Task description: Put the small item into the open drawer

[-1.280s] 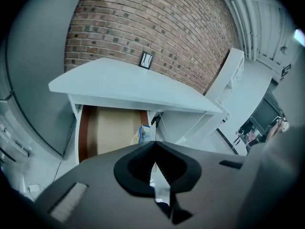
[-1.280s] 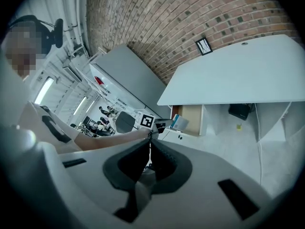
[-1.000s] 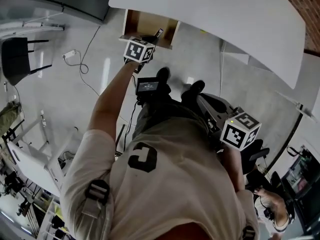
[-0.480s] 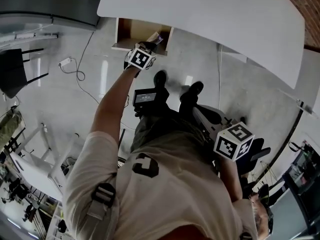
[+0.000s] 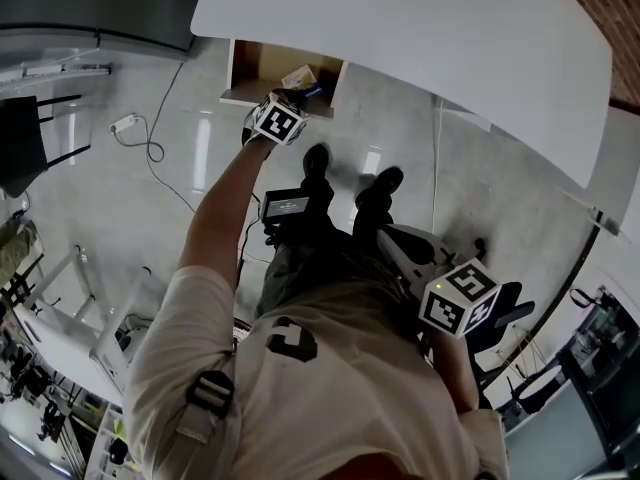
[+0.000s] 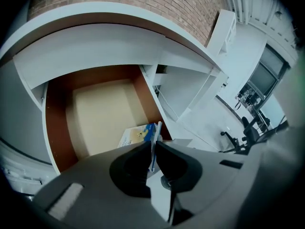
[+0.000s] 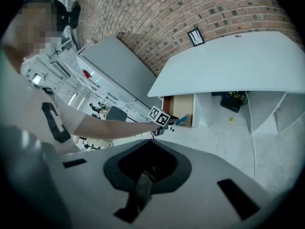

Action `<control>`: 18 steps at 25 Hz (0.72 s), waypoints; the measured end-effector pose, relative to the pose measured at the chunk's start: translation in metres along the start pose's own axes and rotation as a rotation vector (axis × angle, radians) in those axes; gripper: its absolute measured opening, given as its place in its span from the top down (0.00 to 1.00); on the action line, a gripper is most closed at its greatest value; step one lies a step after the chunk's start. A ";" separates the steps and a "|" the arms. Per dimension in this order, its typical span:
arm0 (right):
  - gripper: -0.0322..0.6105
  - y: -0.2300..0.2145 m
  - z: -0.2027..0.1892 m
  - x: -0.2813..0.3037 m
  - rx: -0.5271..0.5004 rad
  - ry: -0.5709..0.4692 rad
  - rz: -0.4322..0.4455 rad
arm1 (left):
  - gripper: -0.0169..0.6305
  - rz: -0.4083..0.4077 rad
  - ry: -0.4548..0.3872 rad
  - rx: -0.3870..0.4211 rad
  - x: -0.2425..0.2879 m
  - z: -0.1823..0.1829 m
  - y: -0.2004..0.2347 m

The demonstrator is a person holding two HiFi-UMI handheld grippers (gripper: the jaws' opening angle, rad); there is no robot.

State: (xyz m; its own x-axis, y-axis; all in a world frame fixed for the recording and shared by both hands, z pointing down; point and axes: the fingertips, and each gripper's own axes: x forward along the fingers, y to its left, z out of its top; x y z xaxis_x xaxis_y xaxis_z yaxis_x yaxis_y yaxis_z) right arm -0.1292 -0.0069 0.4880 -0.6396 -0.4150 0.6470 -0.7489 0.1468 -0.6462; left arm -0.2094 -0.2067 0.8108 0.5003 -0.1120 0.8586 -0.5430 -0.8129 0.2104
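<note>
The small item is a flat blue, white and yellow packet [image 6: 137,133]. My left gripper [image 6: 153,150] is shut on its edge, and the packet hangs down into the near right corner of the open drawer [image 6: 57,128], which has brown walls and a pale floor. I cannot tell whether the packet touches that floor. In the head view the packet [image 5: 300,76] sits in the drawer [image 5: 240,68] opening under the white desk, just past the left gripper [image 5: 296,96]. My right gripper [image 5: 400,243] is held low by the person's right side; its jaws [image 7: 147,163] are together with nothing in them.
The curved white desk top [image 5: 420,38] overhangs the drawer. A cable and plug [image 5: 125,123] lie on the grey floor at the left, near a black chair [image 5: 20,153]. A black box [image 7: 233,100] sits under the desk. An office chair base [image 5: 510,313] stands at the right.
My left gripper has sunk with the packet from above the drawer's front edge down into its opening, rolling slightly. The right gripper has dropped a little.
</note>
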 end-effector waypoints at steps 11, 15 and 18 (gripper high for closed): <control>0.95 0.011 0.018 0.002 -0.094 -0.040 0.041 | 0.77 0.034 0.006 -0.052 -0.042 -0.019 -0.005; 0.95 0.026 0.030 0.001 -0.139 -0.071 0.058 | 0.77 0.034 -0.090 -0.117 -0.090 -0.009 -0.014; 0.95 0.034 0.045 -0.004 -0.162 -0.111 0.068 | 0.77 -0.014 -0.226 -0.189 -0.142 0.013 -0.039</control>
State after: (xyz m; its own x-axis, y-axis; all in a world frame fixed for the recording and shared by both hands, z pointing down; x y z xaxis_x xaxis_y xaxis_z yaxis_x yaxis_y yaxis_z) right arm -0.1441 -0.0409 0.4456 -0.6733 -0.4941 0.5500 -0.7285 0.3163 -0.6076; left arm -0.2510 -0.1664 0.6745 0.6346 -0.2435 0.7335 -0.6407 -0.6965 0.3231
